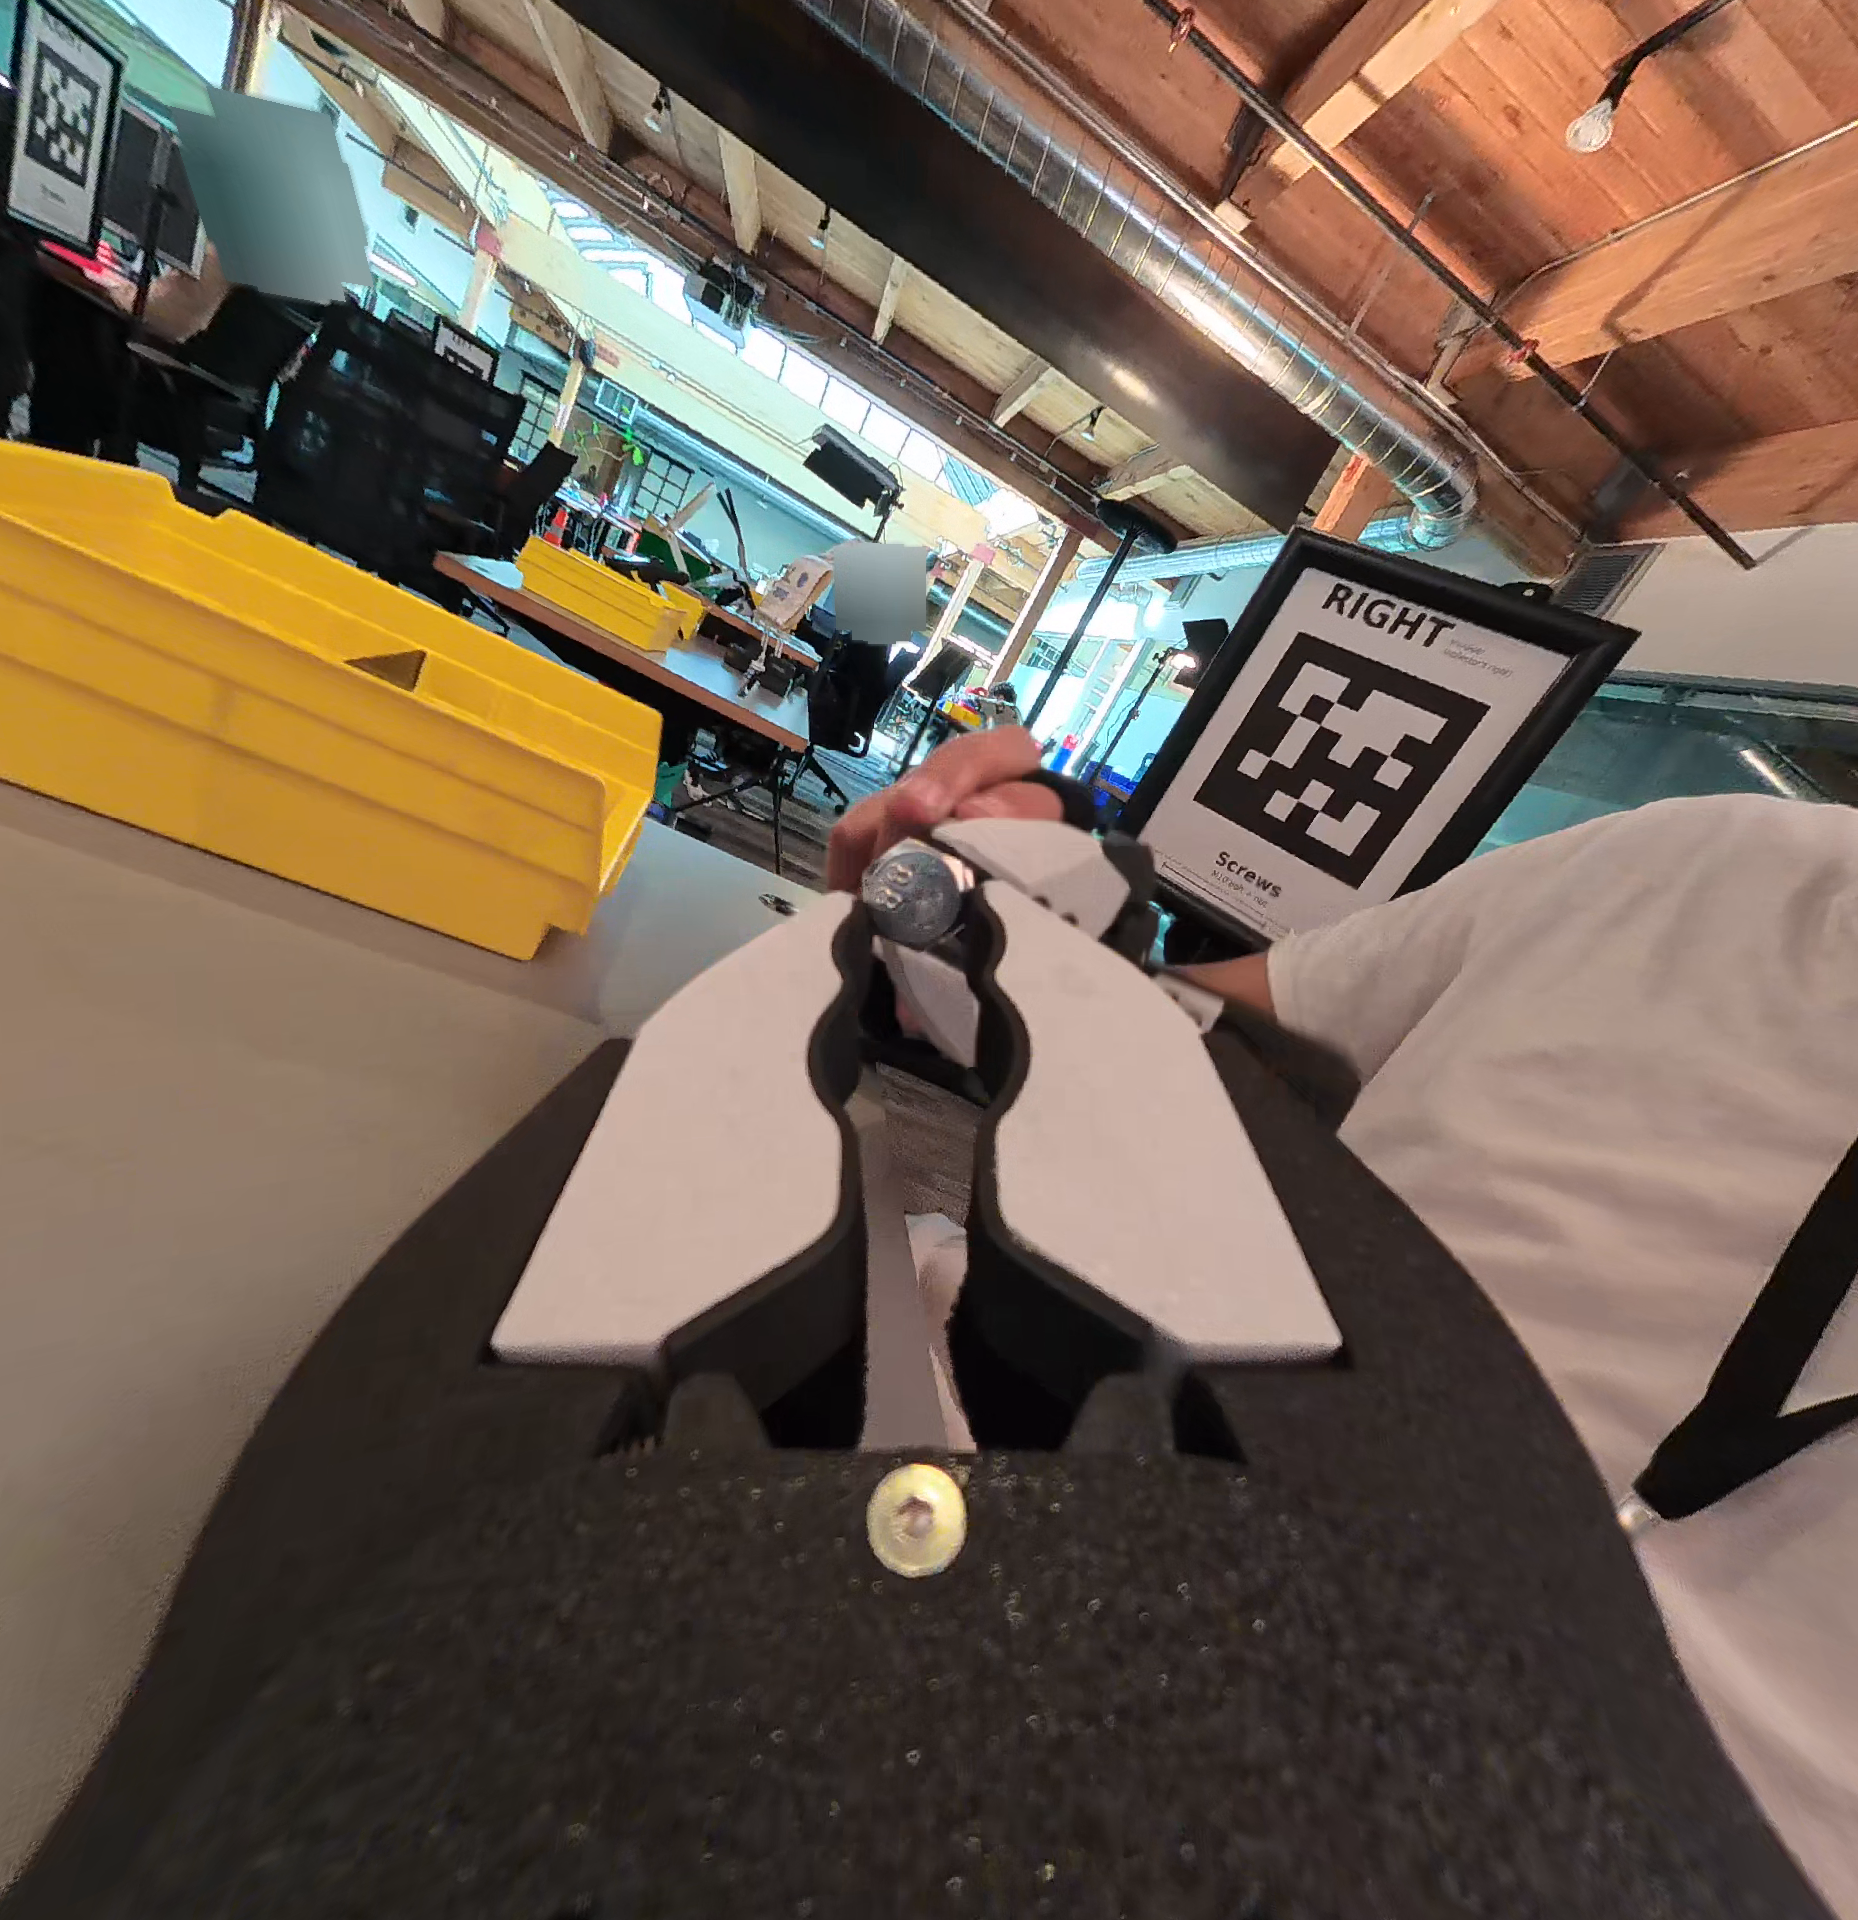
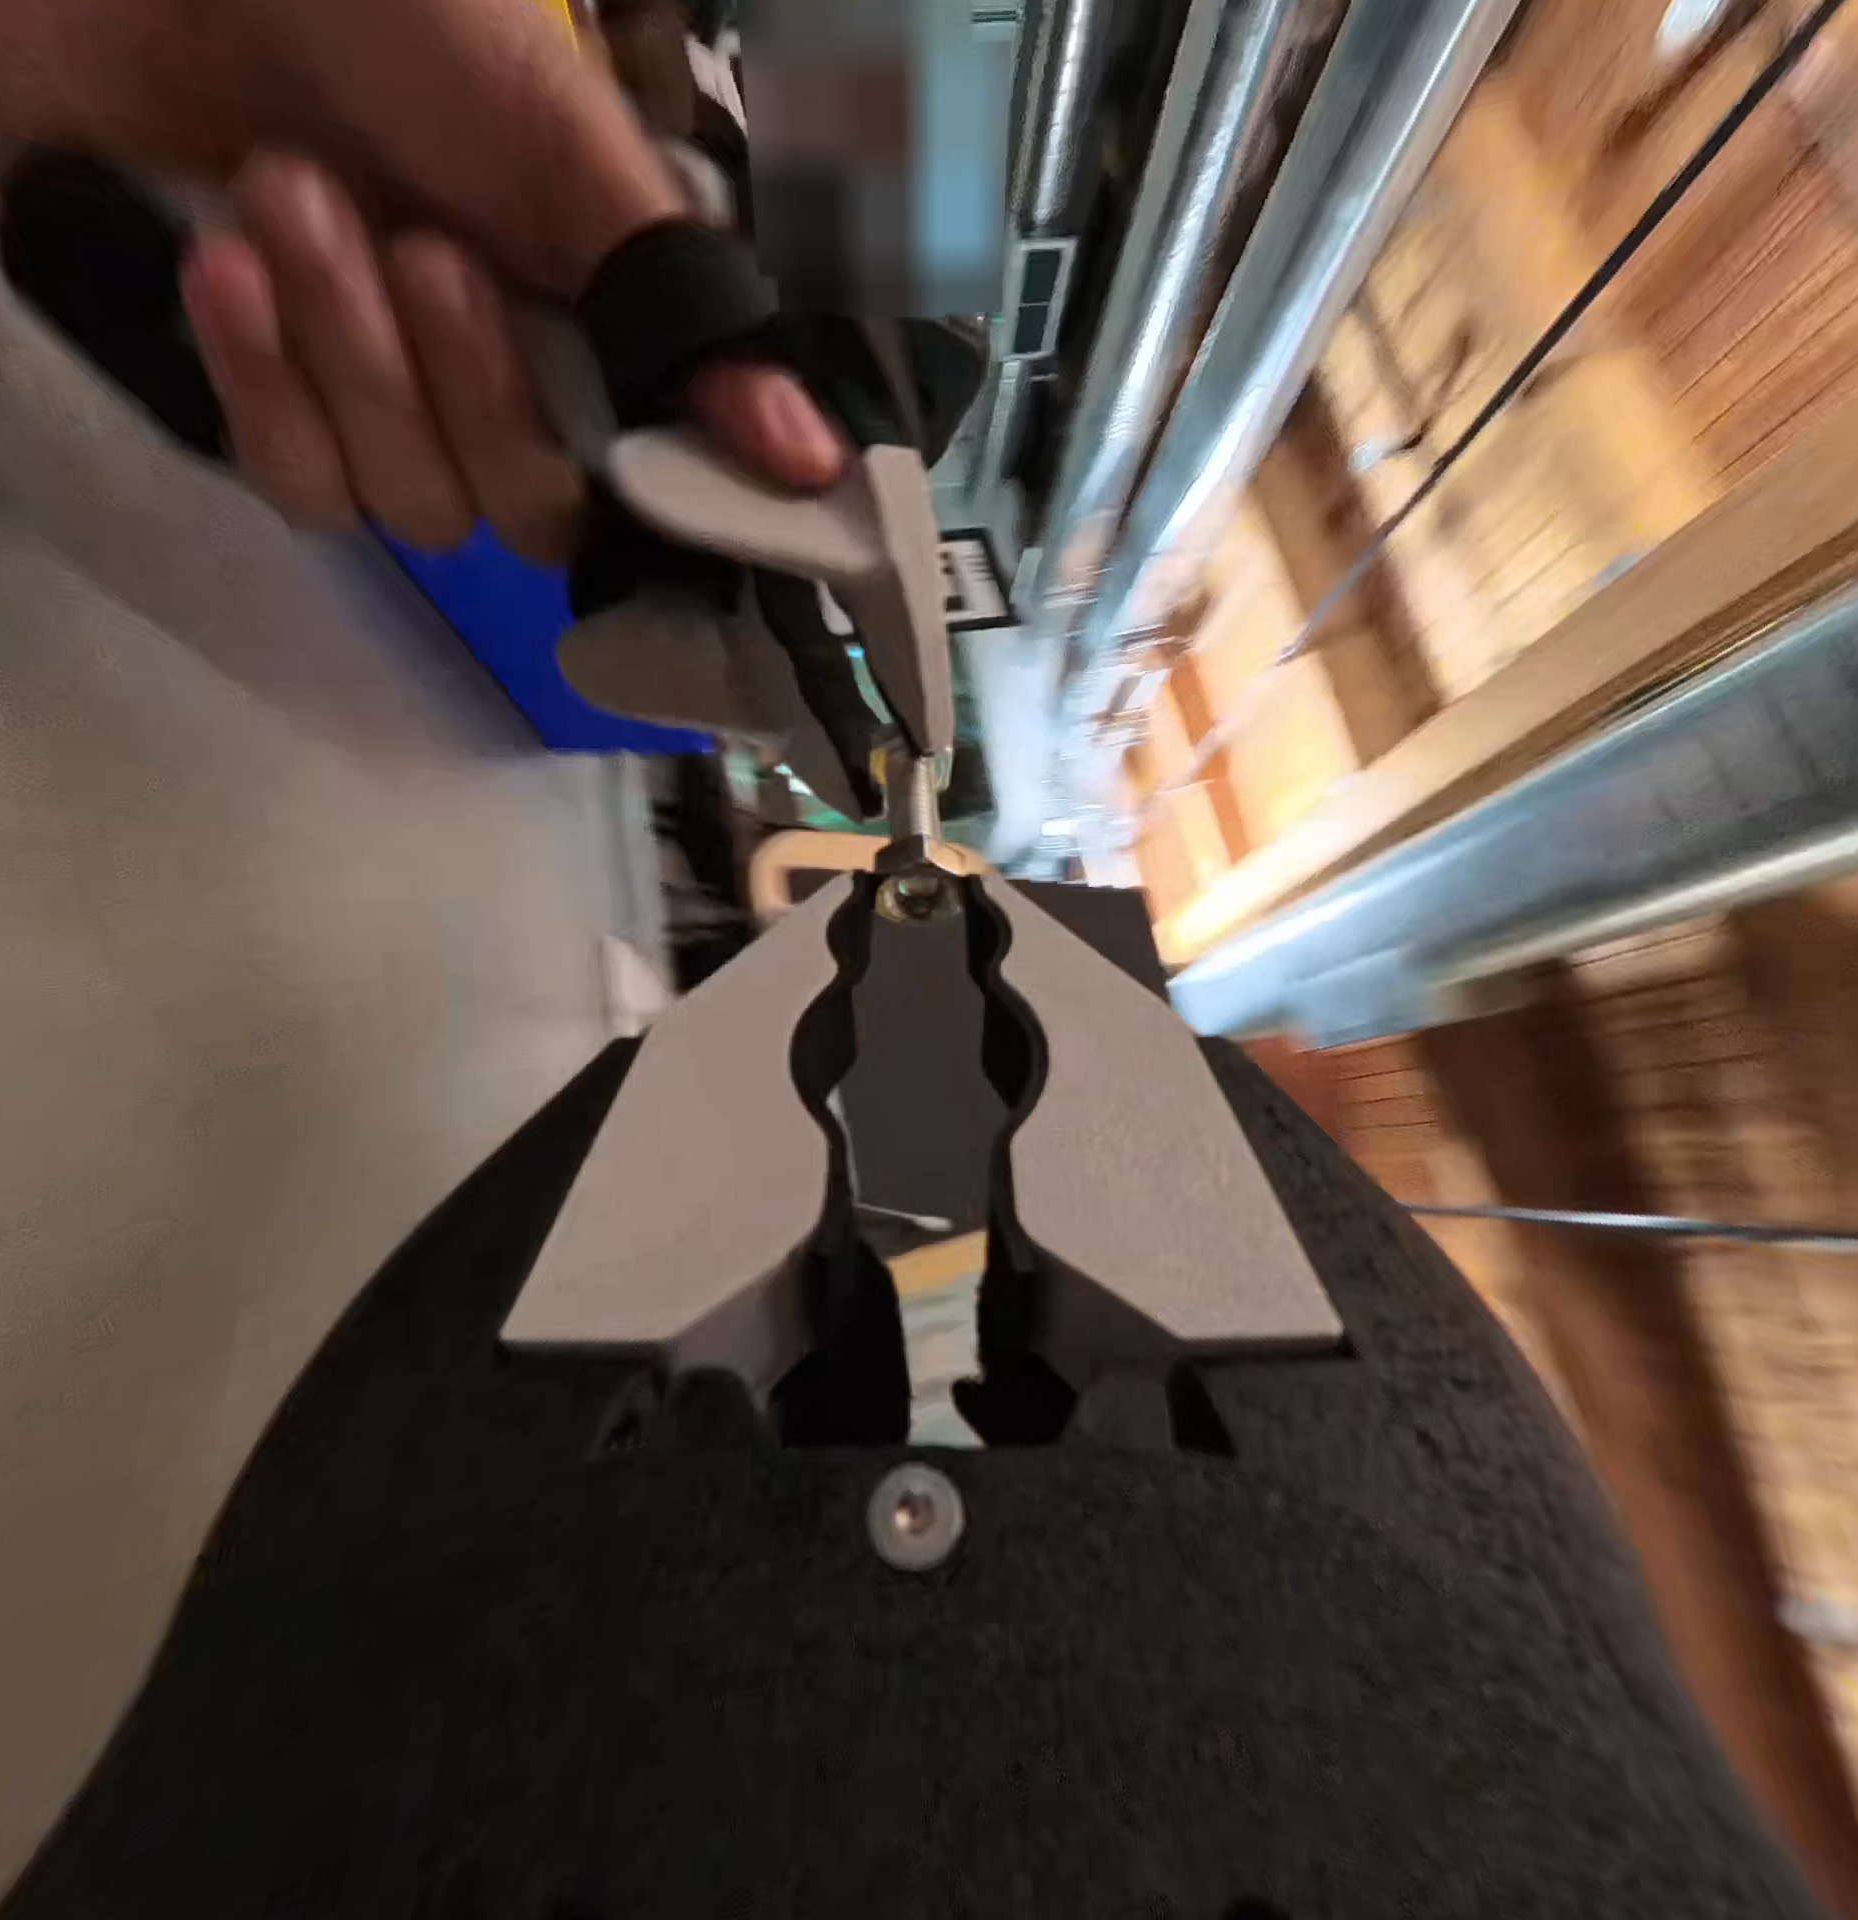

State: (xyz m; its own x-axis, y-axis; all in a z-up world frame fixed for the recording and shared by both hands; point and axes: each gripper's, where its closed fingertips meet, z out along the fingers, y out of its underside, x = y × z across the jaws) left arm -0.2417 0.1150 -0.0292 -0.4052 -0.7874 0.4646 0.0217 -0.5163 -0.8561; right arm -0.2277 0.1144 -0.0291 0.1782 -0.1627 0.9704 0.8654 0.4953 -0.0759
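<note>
Your left gripper (image 1: pixel 917 914) clamped the bolt (image 1: pixel 912 900) by its head above the table (image 1: pixel 229 1039), clear of the yellow bin (image 1: pixel 281 707); your right gripper (image 2: pixel 917 902) pinched its nut (image 2: pixel 912 898), surroundings blurred.

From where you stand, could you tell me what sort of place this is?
Probably a workshop or lab in a converted industrial building: exposed wooden ceiling beams with metal ducting, yellow parts bins on the worktable, and more benches behind.

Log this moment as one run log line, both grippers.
left gripper: shut on bolt head | right gripper: shut on nut at bolt's threaded end | yellow bins left
</note>
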